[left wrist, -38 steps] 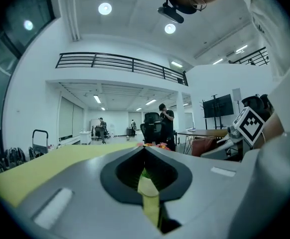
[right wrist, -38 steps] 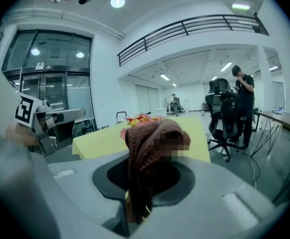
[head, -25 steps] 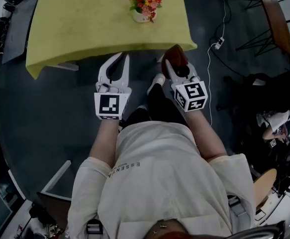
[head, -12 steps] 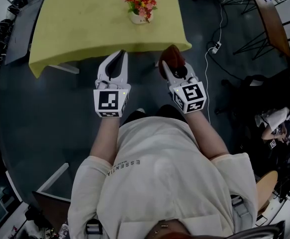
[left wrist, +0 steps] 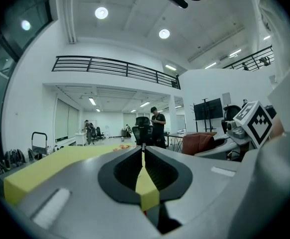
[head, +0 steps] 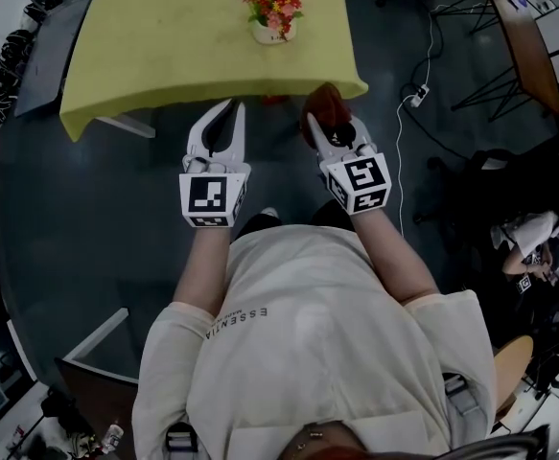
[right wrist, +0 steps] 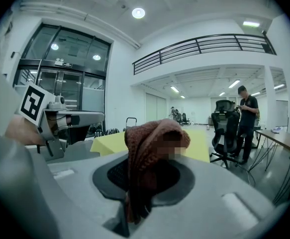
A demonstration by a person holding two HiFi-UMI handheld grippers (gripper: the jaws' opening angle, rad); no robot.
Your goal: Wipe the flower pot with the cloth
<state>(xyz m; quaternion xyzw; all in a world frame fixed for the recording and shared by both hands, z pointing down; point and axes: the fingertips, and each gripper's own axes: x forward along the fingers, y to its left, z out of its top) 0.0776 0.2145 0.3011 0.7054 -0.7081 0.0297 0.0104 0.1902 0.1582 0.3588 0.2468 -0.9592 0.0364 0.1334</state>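
Observation:
A small white flower pot (head: pixel 272 32) with red and yellow flowers stands on the yellow-green table (head: pixel 164 46), toward its far right. The person's left gripper (head: pixel 231 106) hovers at the table's near edge, jaws shut with nothing between them; in the left gripper view its tips (left wrist: pixel 143 146) meet. To its right, the right gripper (head: pixel 319 115) is shut on a reddish-brown knitted cloth (head: pixel 325 106), which bunches up over the jaws (right wrist: pixel 152 143). Both grippers are short of the pot. The left gripper (right wrist: pixel 60 118) also shows in the right gripper view.
A dark floor surrounds the table. Cables and a power plug (head: pixel 417 84) lie on the floor to the right. A brown desk (head: pixel 524 36) stands at the far right. People and office chairs (right wrist: pixel 229 128) stand in the room beyond the table.
Both grippers have moved forward and up toward the table's near edge, the right one carrying the cloth. The jaws stayed as they were.

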